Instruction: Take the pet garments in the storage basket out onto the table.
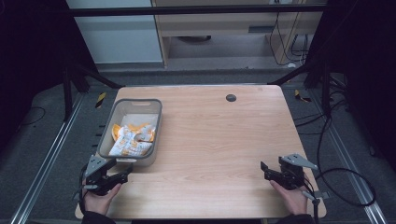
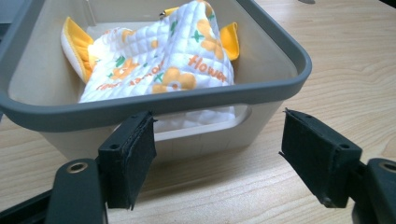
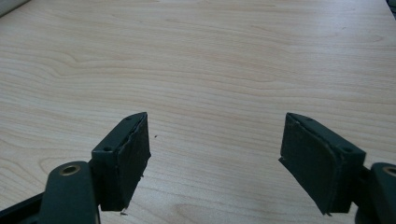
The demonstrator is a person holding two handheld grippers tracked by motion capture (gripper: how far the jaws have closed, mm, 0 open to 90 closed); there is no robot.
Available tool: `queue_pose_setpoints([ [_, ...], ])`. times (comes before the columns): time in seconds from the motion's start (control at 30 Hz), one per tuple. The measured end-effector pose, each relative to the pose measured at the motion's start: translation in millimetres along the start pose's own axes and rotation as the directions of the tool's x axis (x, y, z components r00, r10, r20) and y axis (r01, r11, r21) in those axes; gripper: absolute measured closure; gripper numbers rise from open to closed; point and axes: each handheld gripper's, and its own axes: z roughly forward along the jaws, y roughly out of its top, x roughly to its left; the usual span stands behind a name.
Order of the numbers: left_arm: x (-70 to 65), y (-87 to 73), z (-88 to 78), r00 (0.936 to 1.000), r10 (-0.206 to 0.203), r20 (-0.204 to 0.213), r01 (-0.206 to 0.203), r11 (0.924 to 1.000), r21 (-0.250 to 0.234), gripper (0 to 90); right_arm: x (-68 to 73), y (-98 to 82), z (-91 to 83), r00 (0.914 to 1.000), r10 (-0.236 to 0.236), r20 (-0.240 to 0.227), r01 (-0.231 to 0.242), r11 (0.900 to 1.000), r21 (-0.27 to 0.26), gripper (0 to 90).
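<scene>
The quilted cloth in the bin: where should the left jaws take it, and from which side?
Take the raised fold at the top of the quilted cloth, coming down from above. The grey-rimmed bin walls it in on every side, so a level approach would probably meet the rim. The left gripper, jaws open and empty, sits just outside the near wall; that peak looks like the easiest ridge to pinch.

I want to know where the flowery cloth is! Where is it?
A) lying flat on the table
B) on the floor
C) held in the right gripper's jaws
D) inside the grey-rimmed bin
D: the quilted white and orange cloth lies crumpled inside the bin, as the left gripper view shows, while the left gripper waits open just in front of the bin's near wall.
</scene>
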Motion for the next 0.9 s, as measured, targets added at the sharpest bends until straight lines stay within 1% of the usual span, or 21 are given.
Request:
queue_pose_setpoints([
  [0.13,0.1,1.8,-2.0,1.0,-0.005,0.005,0.005,1.0,-0.007,25.6,1.2,0.1,0.1,1.0,-0.001,-0.005,0.001,1.0,0.005,24.4],
  [0.37,-1.7,7.1,-5.9,1.0,0.006,0.006,-0.006,0.9997,-0.024,25.2,2.4,0.1,-0.5,0.9999,-0.009,-0.011,0.009,1.0,0.0,25.8],
  [0.43,-1.0,8.7,-7.5,1.0,-0.002,0.008,0.002,0.9994,-0.033,25.2,2.7,0.0,0.1,0.9998,-0.017,-0.01,0.017,1.0,0.0,26.2],
  [0.57,-0.5,10.1,-7.6,1.0,-0.001,0.007,0.001,0.9995,-0.031,25.0,4.4,0.1,-0.1,0.9998,-0.013,-0.017,0.013,1.0,0.005,27.0],
  [0.63,-0.1,12.1,-7.7,1.0,0.006,0.005,-0.006,0.9995,-0.032,24.9,4.8,0.2,0.0,0.9997,-0.017,-0.016,0.017,1.0,0.004,27.3],
  [0.77,0.2,14.5,-8.1,1.0,0.006,0.007,-0.006,0.9993,-0.037,24.8,5.2,-0.1,0.1,0.9997,-0.017,-0.016,0.017,1.0,0.005,27.6],
  [0.8,0.6,15.1,-8.1,0.9999,0.007,0.007,-0.007,0.9994,-0.035,24.8,4.9,-0.2,0.2,0.9996,-0.024,-0.011,0.024,1.0,0.003,27.6],
  [0.9,0.7,17.6,-8.3,0.9999,0.009,0.007,-0.009,0.9992,-0.039,24.8,3.9,0.1,-0.7,0.9998,-0.017,-0.01,0.017,1.0,-0.003,28.0],
])
